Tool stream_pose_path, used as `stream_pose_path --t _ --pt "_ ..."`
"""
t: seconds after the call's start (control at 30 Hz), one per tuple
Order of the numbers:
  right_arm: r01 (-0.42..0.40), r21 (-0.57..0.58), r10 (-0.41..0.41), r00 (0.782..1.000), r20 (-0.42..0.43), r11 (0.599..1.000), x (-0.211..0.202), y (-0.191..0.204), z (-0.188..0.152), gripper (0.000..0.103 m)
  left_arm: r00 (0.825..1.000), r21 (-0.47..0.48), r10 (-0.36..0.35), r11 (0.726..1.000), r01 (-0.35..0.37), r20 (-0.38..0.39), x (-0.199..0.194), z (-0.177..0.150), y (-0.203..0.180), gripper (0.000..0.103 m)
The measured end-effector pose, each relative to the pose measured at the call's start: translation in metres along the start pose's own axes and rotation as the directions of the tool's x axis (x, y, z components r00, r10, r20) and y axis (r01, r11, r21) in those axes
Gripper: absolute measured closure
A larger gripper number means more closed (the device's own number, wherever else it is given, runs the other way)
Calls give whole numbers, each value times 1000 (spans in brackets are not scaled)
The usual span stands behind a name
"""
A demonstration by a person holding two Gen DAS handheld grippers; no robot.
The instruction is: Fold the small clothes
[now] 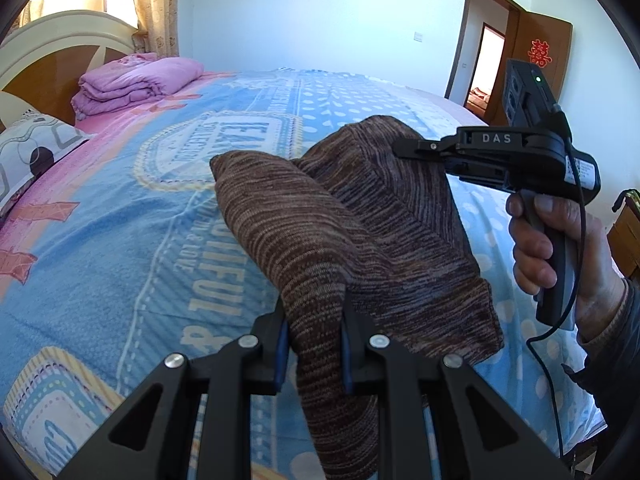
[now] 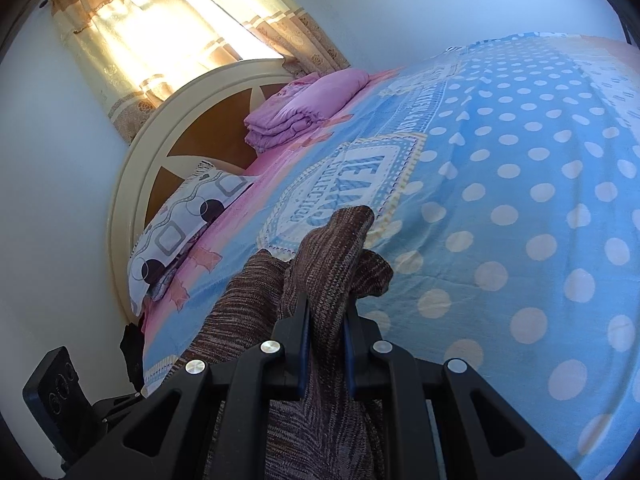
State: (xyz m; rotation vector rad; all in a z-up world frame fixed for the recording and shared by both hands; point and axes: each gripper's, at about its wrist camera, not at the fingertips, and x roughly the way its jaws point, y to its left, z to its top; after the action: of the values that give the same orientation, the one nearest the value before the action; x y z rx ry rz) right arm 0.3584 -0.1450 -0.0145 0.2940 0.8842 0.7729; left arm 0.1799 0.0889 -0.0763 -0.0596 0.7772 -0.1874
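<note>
Brown knit garment point(image 1: 360, 216) hangs clenched in my left tongs point(image 1: 314, 344) and right tongs point(image 2: 326, 344) above the bed point(image 1: 120, 220); next I lay it flat there.

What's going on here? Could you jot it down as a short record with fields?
Place: bedroom, over a bed with a blue dotted cover
Item handled: brown knit garment, lifted off the cover
Left gripper: shut on the garment
Right gripper: shut on the garment
Holder: a person's hand on the right gripper's handle
Nearby: folded purple blanket, patterned pillow
</note>
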Motion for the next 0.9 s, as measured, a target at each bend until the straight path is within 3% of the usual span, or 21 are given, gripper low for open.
stream_pose_path --t 0.57,0.9 --pt "-50 -50 45 994 -96 998 46 30 -7 90 998 -25 51 998 -52 -40 -7 -27 27 81" --pt "-35 -55 28 993 -117 998 64 35 -11 90 997 -48 57 997 -59 -49 2 -39 39 81"
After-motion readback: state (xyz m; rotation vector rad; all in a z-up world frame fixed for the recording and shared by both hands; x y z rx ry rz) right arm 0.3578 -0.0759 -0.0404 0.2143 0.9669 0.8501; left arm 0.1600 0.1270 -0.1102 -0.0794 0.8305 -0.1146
